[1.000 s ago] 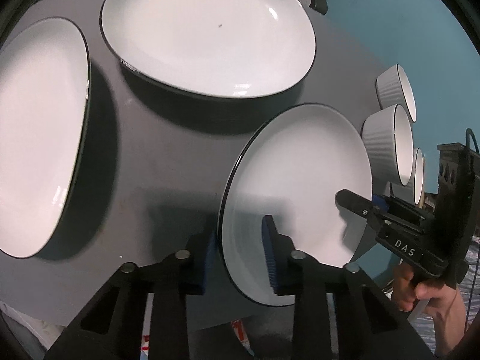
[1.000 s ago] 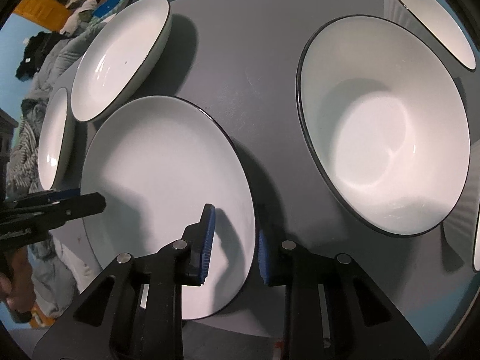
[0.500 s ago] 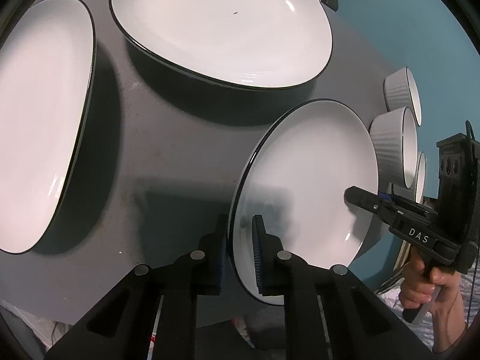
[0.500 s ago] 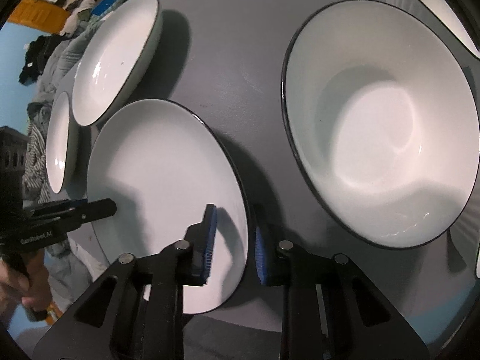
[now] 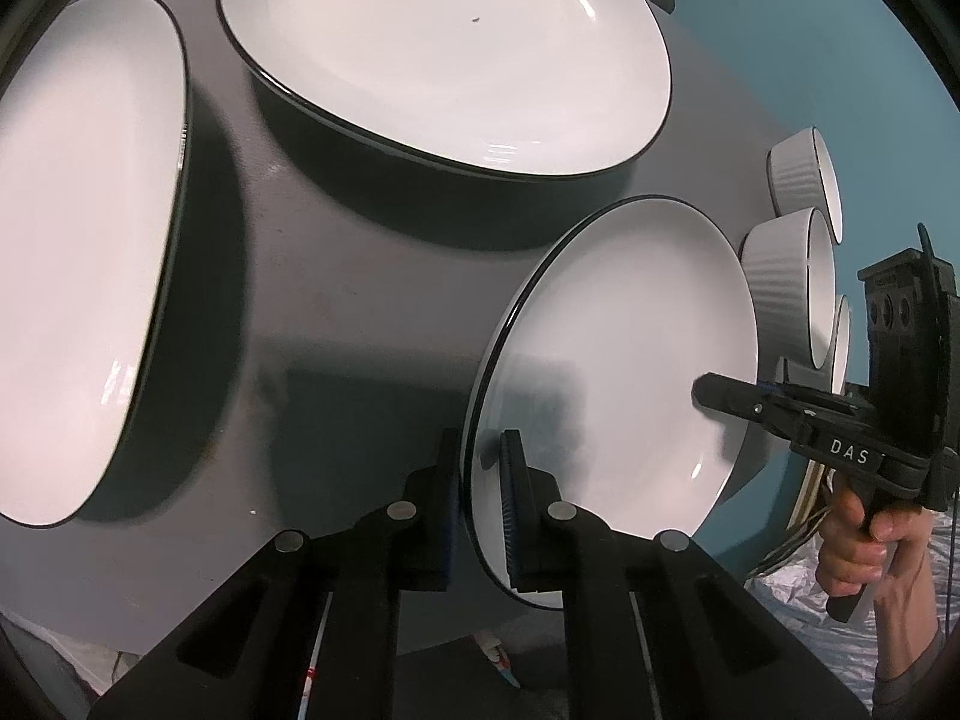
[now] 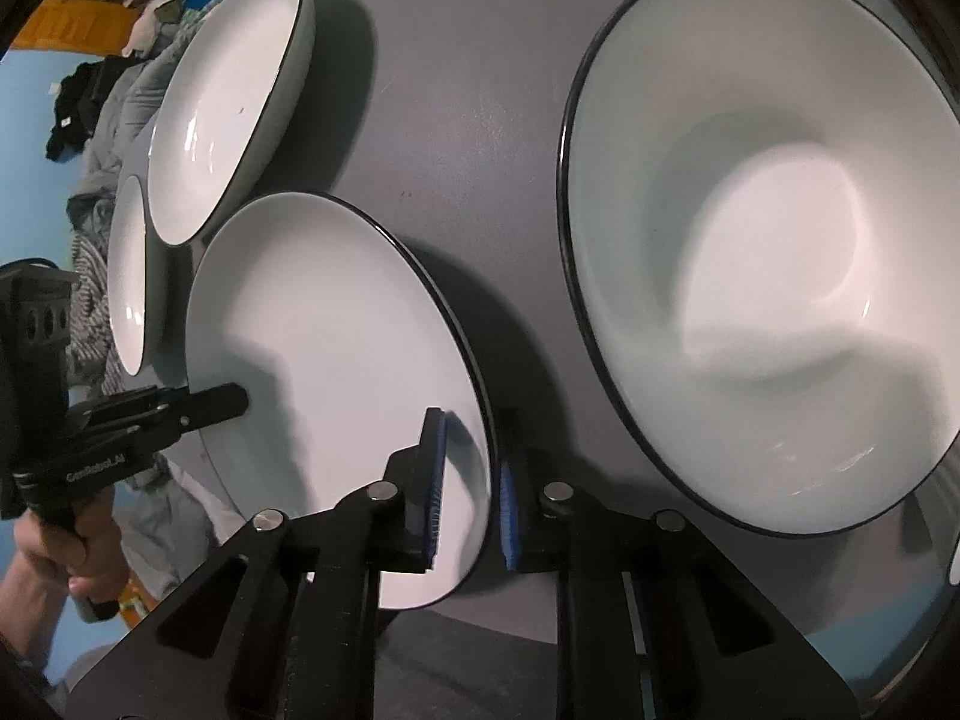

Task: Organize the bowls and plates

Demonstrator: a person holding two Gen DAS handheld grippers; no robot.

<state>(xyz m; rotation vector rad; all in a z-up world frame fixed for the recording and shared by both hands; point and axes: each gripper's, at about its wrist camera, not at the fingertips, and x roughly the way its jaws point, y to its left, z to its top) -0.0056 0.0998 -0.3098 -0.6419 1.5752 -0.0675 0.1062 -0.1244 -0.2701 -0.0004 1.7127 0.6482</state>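
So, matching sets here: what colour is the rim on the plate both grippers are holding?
Black, a thin line around the white plate; clearest in the right wrist view.

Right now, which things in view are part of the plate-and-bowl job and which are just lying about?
Job:
- flat plate, clamped by left gripper and right gripper
- deep plates
- large bowl
- ribbed bowls

Lying about:
- clothes pile
- cables

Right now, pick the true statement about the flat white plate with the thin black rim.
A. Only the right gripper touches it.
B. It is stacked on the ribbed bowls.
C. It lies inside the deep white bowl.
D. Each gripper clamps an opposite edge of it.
D: the left gripper pinches one edge of the flat white plate and the right gripper pinches the opposite edge.
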